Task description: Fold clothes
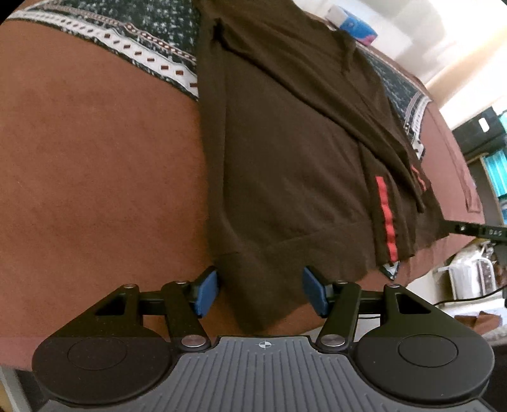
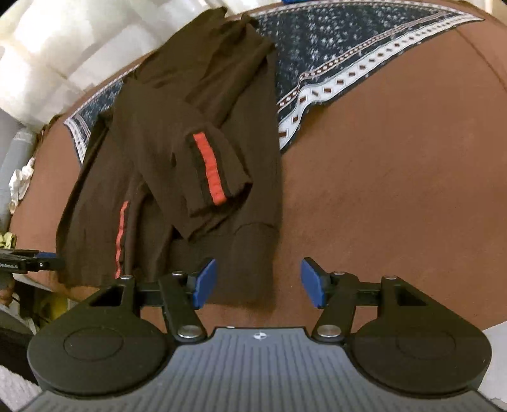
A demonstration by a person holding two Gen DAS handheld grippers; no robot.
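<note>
A dark brown garment (image 1: 285,152) with red stripes on its cuffs lies on a brown bedspread (image 1: 95,164). Its sleeves are folded in over the body (image 2: 196,133). My left gripper (image 1: 259,291) is open with its blue pads on either side of the garment's near hem corner. My right gripper (image 2: 258,282) is open at the garment's other near corner; the hem edge lies between the pads, towards the left one. Each gripper's tip shows at the edge of the other's view, the right one (image 1: 475,229) and the left one (image 2: 28,261).
A dark blue patterned cloth (image 2: 332,47) with a white border lies under the garment's far end. A blue and white roll (image 1: 351,23) sits at the bed's far side. Shelves and a white container (image 1: 472,275) stand beside the bed.
</note>
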